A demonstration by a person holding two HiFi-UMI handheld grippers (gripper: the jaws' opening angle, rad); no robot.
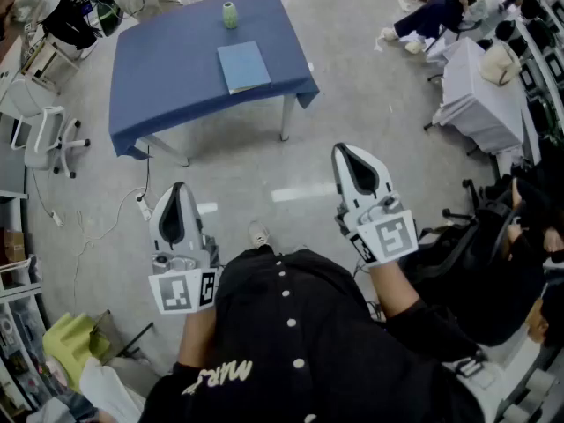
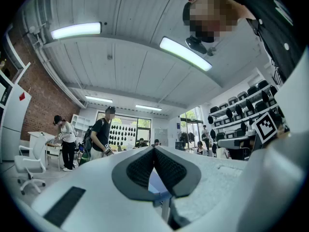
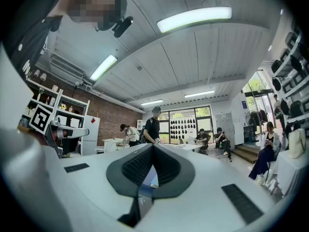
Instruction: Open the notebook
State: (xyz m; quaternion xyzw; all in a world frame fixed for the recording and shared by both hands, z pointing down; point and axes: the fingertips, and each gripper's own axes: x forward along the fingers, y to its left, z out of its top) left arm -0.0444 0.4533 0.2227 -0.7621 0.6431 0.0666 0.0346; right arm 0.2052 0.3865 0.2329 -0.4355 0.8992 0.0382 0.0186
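Notebook (image 1: 243, 66) lies closed on the blue table (image 1: 167, 95), well apart from the left gripper (image 1: 179, 190) and right gripper (image 1: 348, 152), both fingers (image 2: 137, 168) clenched on nothing; it looks light and thin-covered, likely best lifted at a free cover edge

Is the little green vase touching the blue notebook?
Apart. The head view shows bare tablecloth between the green vase and the notebook.
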